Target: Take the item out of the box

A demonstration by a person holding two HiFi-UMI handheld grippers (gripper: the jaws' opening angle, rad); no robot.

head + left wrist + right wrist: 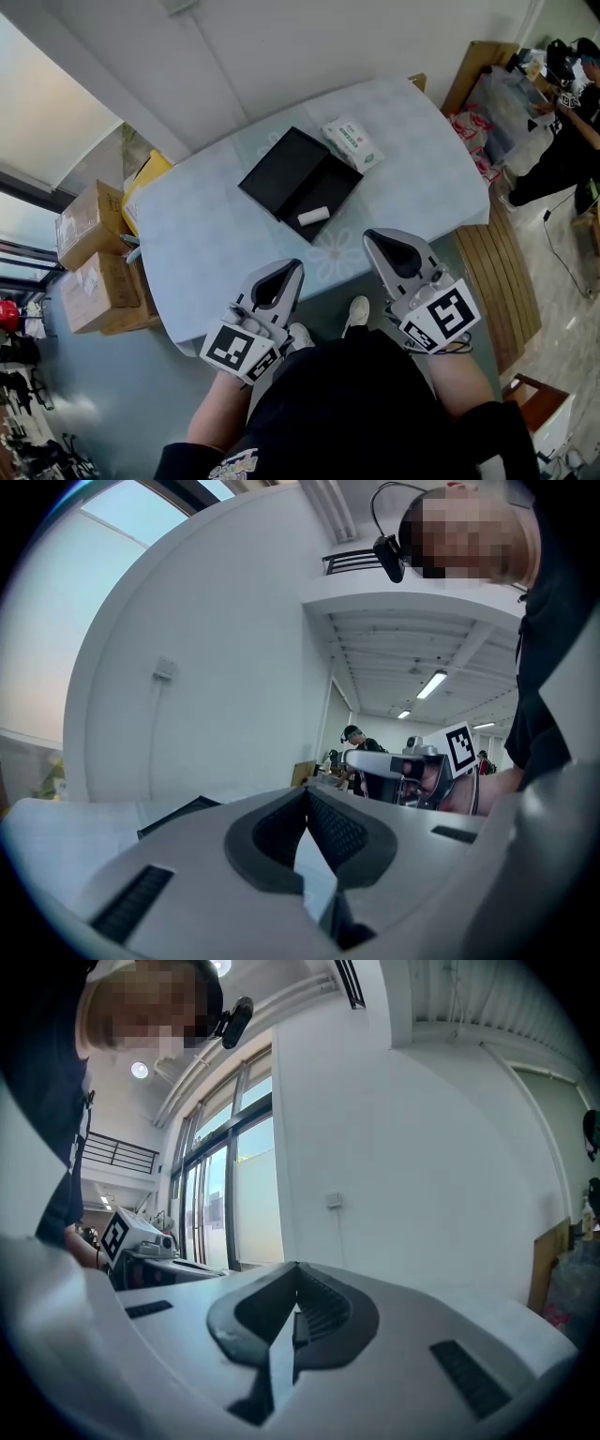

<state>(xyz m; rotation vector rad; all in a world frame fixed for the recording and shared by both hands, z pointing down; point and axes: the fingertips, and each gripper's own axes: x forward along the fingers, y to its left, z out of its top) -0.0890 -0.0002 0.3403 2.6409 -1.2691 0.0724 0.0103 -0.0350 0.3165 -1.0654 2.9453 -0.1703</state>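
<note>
An open black box lies on the pale blue table [216, 234], its lid [279, 165] flat at the left and its base [328, 187] at the right. A small white item [313, 216] lies inside the base near its front corner. My left gripper [294, 266] is held at the table's near edge, below the box, jaws closed tip to tip with nothing between them [307, 791]. My right gripper [371, 235] hovers just right of the box's near corner, its jaws also meeting at the tip and empty [297, 1267]. The box's dark edge [178, 816] shows low in the left gripper view.
A white and green packet [352, 142] lies on the table behind the box. Cardboard boxes [89, 258] are stacked on the floor at the left. A slatted wooden bench [502, 272] stands at the right, and a person [562, 141] stands beyond it.
</note>
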